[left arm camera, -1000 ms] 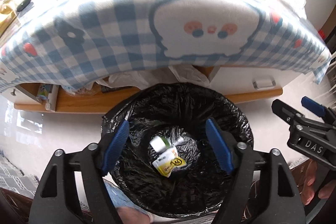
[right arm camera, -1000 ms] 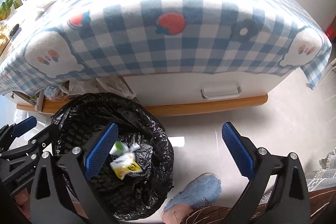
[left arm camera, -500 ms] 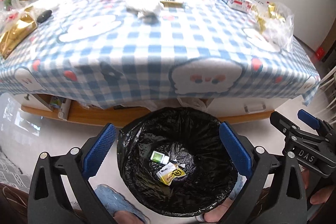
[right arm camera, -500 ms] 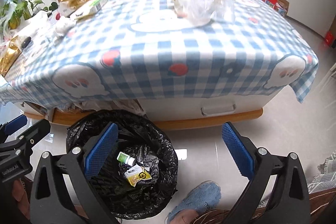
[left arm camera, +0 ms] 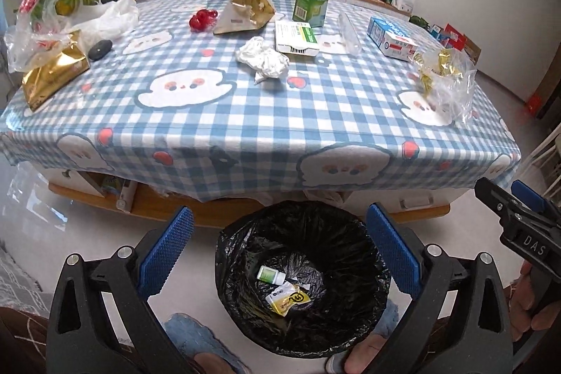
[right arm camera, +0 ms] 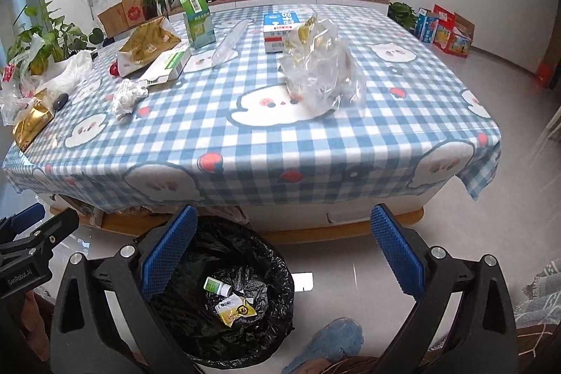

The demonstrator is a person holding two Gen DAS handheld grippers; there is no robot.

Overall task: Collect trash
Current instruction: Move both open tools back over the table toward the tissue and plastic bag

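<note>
Both the left tool (left arm camera: 278, 253) and right tool (right arm camera: 280, 253) stand wide apart and empty above the black-lined round trash bin (left arm camera: 364, 311) at lower centre. The crumpled white paper ball (left arm camera: 263, 60) lies mid-frame on the blue checked counter (left arm camera: 315, 114). It looks light, so a loose pinch could drop it short of the bin.

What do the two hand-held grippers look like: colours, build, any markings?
Both match: the left hand-held gripper and right hand-held gripper have black triangular plastic arms with silver rivets and blue textured pads. Side-on, one reads "DAS", the other "GenRobot.AI".
</note>
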